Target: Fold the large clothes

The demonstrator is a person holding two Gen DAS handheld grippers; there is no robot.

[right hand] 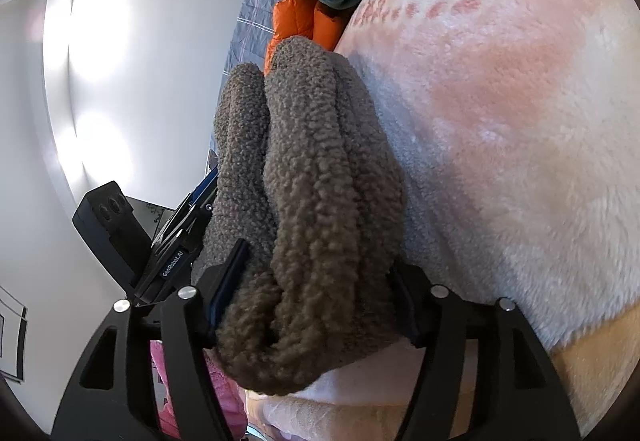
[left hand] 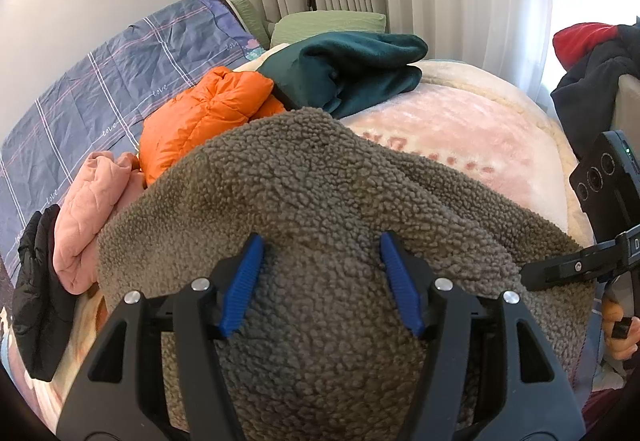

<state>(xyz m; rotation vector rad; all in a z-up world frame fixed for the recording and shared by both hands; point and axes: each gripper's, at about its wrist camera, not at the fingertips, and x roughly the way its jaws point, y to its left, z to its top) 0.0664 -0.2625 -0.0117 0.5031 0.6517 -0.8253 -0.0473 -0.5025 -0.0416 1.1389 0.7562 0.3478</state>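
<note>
A brown sherpa fleece garment (left hand: 320,193) lies bunched on the pink blanket (left hand: 472,129) of the bed. My left gripper (left hand: 322,253) presses its blue pads (left hand: 244,281) into the fleece, which fills the gap between the jaws. My right gripper (right hand: 316,281) is closed on a thick fold of the same fleece (right hand: 312,169), its pads mostly buried. The right gripper also shows at the fleece's right edge in the left wrist view (left hand: 560,269).
An orange puffer jacket (left hand: 208,113), a dark green fleece (left hand: 352,69), a pink quilted garment (left hand: 92,201) and a black glove-like item (left hand: 40,289) lie behind and left. A blue plaid sheet (left hand: 88,89), green pillows (left hand: 328,21), curtains and a clothes-covered chair (left hand: 592,81) surround.
</note>
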